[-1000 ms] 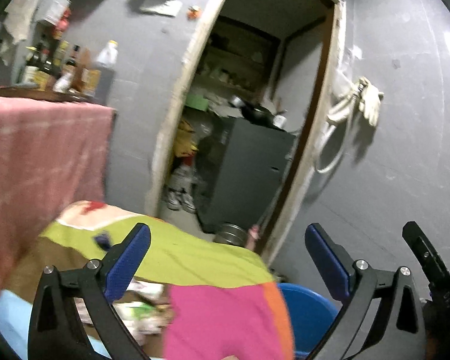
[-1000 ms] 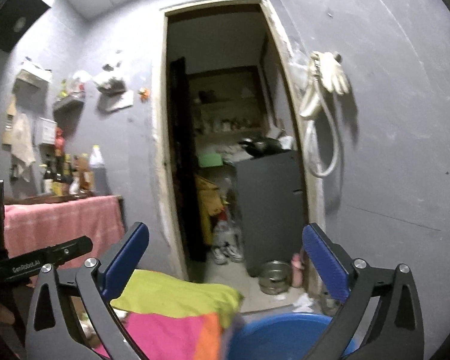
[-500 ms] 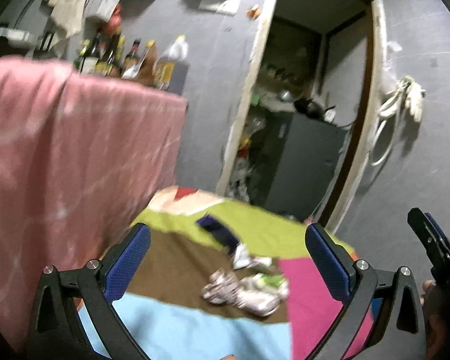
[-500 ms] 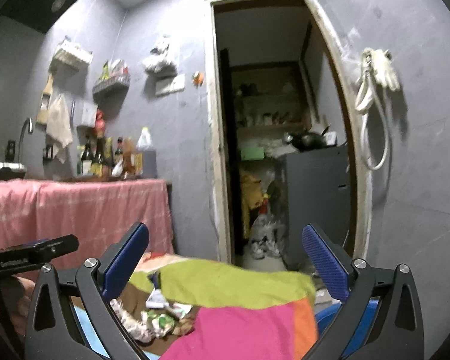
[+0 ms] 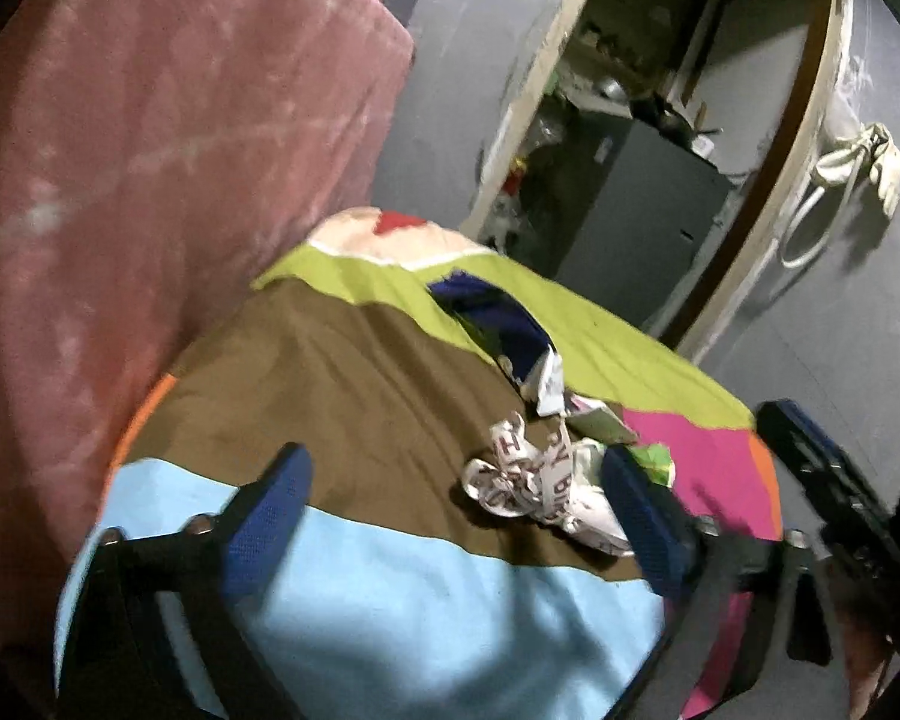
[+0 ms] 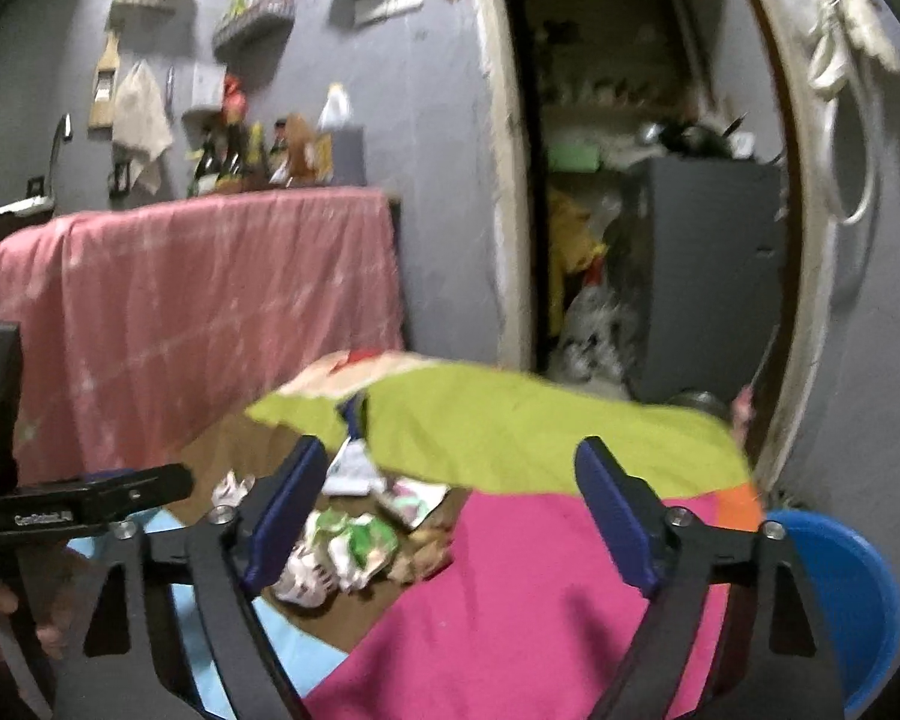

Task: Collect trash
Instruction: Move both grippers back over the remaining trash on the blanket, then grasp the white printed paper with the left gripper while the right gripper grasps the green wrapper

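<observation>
Nothing had yet been collected, by the look of it. The trash still lay loose on the patchwork cloth (image 5: 354, 396) covering the low table, gathered toward its right-hand edge where the brown patch met the pink one. The blue basin (image 6: 840, 588), standing on the floor just past the table's right side, was the likely receptacle, though its inside could not be seen.

The left gripper (image 5: 450, 516) was empty, its jaws fairly wide after just narrowing, nothing between the pads; the crumpled printed wrapper (image 5: 528, 480) sat just beside its right finger. The right gripper (image 6: 450, 516) was likewise empty and fairly wide, its jaws having just been closing too, hovering over the pink patch with the green-and-white wrappers (image 6: 354, 546) near its left finger.

The pile was thin, light stuff: crinkled white film with dark red lettering, scrunched into ridges; glossy green foil packets, torn and folded; and a flatter dark blue packet (image 5: 498, 312) lying toward the far edge on the lime patch. The cloth itself was soft, matte cotton in flat blocks of sky blue, brown, lime and pink, slightly creased. Everything remained to be picked up, piece by piece.
</observation>
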